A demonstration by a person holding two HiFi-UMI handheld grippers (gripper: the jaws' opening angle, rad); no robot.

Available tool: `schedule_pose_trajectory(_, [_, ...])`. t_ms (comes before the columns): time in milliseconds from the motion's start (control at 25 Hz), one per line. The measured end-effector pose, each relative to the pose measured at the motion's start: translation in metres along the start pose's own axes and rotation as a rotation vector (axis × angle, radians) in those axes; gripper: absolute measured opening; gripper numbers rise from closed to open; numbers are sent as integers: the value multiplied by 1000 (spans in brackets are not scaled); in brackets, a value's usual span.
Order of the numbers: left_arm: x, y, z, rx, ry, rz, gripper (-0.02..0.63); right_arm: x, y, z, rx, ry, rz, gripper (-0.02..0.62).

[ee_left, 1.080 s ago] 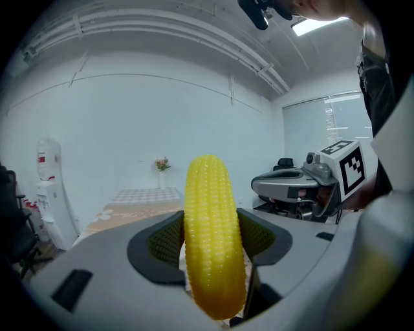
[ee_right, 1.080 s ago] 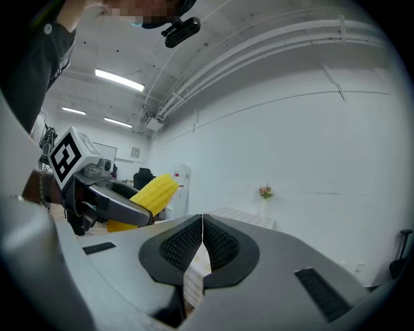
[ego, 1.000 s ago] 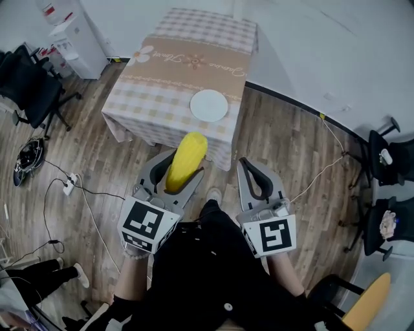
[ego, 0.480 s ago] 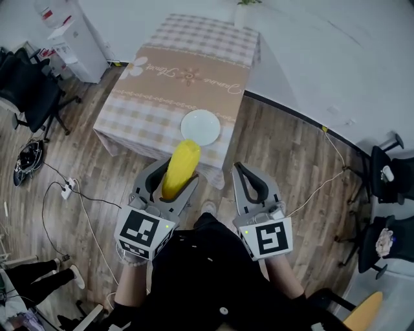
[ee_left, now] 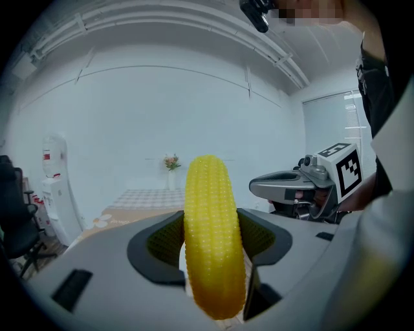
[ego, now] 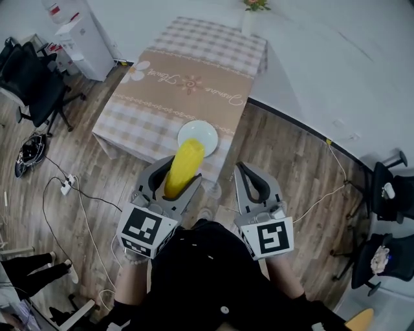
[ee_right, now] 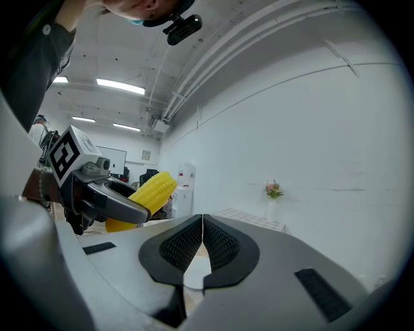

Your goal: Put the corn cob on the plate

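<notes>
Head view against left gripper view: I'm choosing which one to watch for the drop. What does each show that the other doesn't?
Only the head view plainly shows the white plate, near the front edge of the table just past the tip of the corn cob, plus the wooden floor and office chairs. Only the left gripper view shows the ribbed pads of the left gripper pressed on both sides of the cob, and the ceiling pipes. Both show the cob, the table, the flowers and the right gripper.

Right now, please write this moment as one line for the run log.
left gripper: shut on corn cob | right gripper: shut, empty | plate: on table, without corn cob
</notes>
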State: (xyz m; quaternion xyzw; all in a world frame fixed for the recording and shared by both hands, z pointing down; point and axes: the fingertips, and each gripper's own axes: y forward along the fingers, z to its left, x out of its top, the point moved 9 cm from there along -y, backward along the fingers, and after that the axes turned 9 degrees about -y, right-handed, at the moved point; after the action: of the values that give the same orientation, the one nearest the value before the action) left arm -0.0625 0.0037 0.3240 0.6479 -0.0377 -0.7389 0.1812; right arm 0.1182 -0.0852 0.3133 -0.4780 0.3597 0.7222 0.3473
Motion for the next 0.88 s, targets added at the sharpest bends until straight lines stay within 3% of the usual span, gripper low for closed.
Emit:
schedule_pose_trajectory(600, [13,32,-1,-43,14,23,259,-9,-7,-25,-68,26,21,41])
schedule_pose_trajectory(880, [22,39,19,-82,32,26,259,-1,10,-22,-95,15,35,41])
